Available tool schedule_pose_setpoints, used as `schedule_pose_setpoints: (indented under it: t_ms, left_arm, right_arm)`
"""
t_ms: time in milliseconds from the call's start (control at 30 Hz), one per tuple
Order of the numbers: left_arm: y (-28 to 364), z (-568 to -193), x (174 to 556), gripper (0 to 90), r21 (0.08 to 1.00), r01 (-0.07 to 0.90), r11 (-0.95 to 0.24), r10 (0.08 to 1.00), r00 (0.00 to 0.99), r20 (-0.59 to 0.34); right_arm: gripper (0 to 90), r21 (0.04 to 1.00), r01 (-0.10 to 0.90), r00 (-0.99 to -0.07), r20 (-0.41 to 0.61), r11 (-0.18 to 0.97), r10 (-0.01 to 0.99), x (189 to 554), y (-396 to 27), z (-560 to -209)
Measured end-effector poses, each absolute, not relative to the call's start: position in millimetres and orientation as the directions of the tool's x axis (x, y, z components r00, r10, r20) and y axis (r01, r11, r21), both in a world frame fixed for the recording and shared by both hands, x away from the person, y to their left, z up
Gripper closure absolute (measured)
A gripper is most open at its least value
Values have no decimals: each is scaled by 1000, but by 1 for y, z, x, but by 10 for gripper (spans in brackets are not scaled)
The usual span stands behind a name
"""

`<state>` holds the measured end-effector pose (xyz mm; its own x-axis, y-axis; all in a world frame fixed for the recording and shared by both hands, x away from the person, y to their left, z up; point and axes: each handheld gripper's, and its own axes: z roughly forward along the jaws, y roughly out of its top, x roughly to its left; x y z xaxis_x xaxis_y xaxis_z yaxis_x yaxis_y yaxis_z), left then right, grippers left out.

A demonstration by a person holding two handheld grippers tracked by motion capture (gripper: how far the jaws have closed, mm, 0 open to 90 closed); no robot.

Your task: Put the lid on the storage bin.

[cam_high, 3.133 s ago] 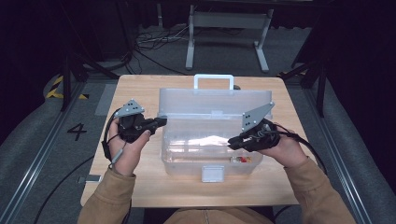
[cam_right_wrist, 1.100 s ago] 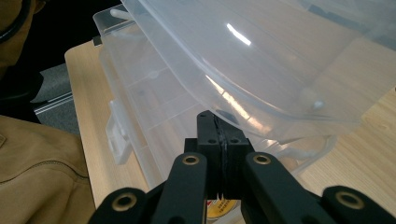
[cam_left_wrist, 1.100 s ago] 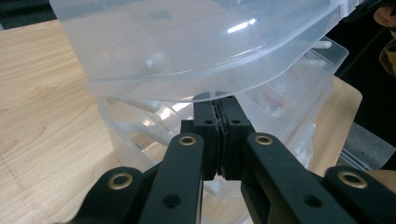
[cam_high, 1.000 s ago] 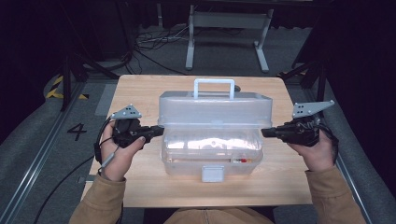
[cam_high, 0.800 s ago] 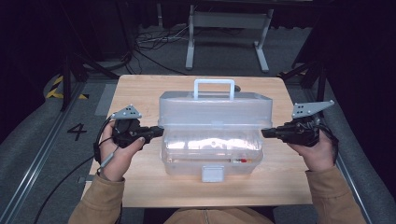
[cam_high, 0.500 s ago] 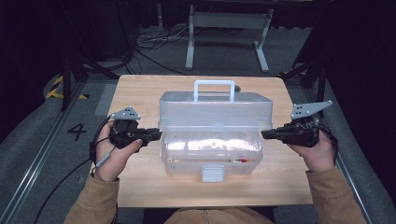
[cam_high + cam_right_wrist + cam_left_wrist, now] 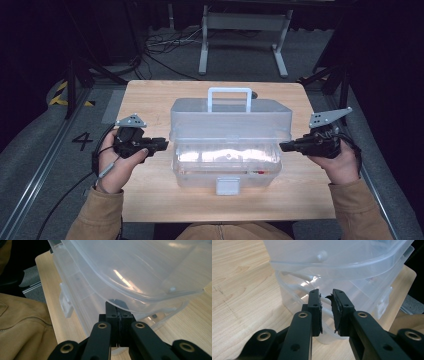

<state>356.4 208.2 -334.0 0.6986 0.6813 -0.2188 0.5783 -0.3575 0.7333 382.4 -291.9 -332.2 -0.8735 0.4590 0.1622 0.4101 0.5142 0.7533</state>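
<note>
With both grippers flanking the clear plastic box (image 7: 227, 145), the lid sits down on its base and the ends are being let go.

While the box stands mid-table (image 7: 150, 100) with its handle (image 7: 229, 96) upright and its front latch (image 7: 227, 186) toward the person, the left gripper (image 7: 161, 144) points at the box's left end, its jaws having just been opening to a narrow gap with nothing pinched between the pads (the box wall lies just beyond the tips, seen in the left gripper view (image 7: 325, 302)). At the box's right end, the right gripper (image 7: 284, 146) has its jaws pressed fully together, empty, tips just under the lid's overhanging rim (image 7: 140, 300); I judge it steadies or waits there, and whether it touches I cannot tell.
</note>
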Motion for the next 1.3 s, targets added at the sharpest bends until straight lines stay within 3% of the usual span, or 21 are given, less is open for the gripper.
schedule_pose_setpoints:
  t_ms: [600, 1300]
  left_arm:
    - [211, -336, 358, 774, 725, 583, -367, 693, 691, -205]
    - [214, -338, 360, 774, 712, 598, -367, 698, 683, -213]
  right_arm:
    - [899, 663, 445, -858, 123, 602, 499, 382, -289, -336]
    - [899, 579, 442, -877, 121, 685, 464, 381, -283, -342]
